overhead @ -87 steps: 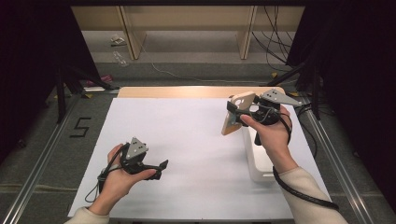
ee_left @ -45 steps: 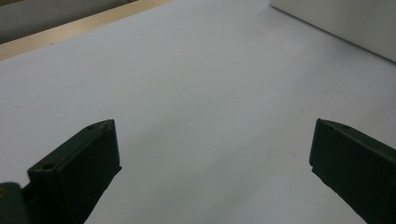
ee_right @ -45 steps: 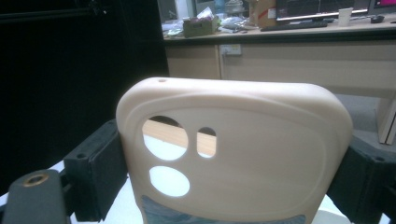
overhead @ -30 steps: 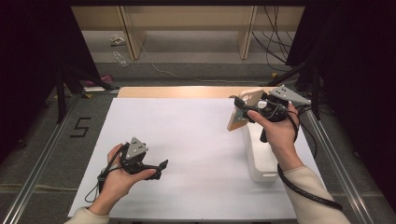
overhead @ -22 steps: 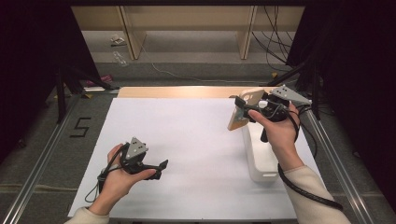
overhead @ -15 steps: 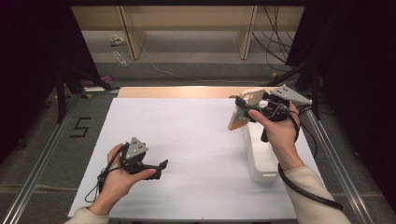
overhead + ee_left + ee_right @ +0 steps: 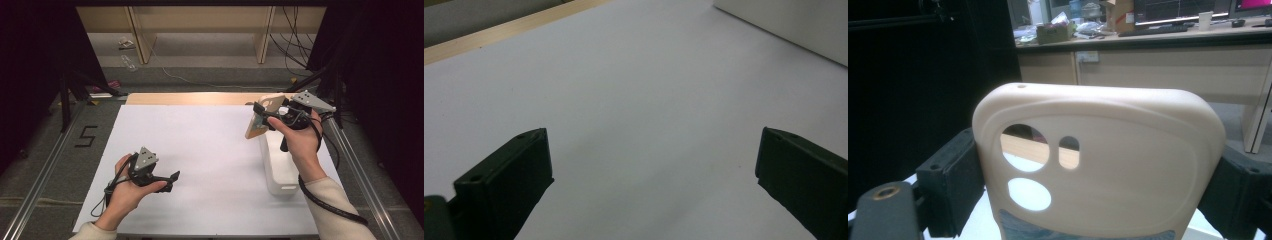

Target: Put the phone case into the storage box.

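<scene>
- The right gripper is clamped across the width of a beige phone case, one black jaw on each long edge. The case is held in the air, tilted, above the far end of a white plastic bin at the right side of the table.
- The left gripper rests low over the white table surface near the person's side, jaws apart with nothing between them.
- Step in hand, as judged: carry the case clear of the bin and bring it to a working position over the open table.
- Keep the clamp pressure even. The case is a thin shell and likely to flex or pop out if squeezed harder or twisted.
- Hold the camera cut-outs facing the same way so orientation is not lost.
- Lower the case flat, one long edge first, before releasing.
- Bring the left gripper in only if the case needs steadying.
</scene>
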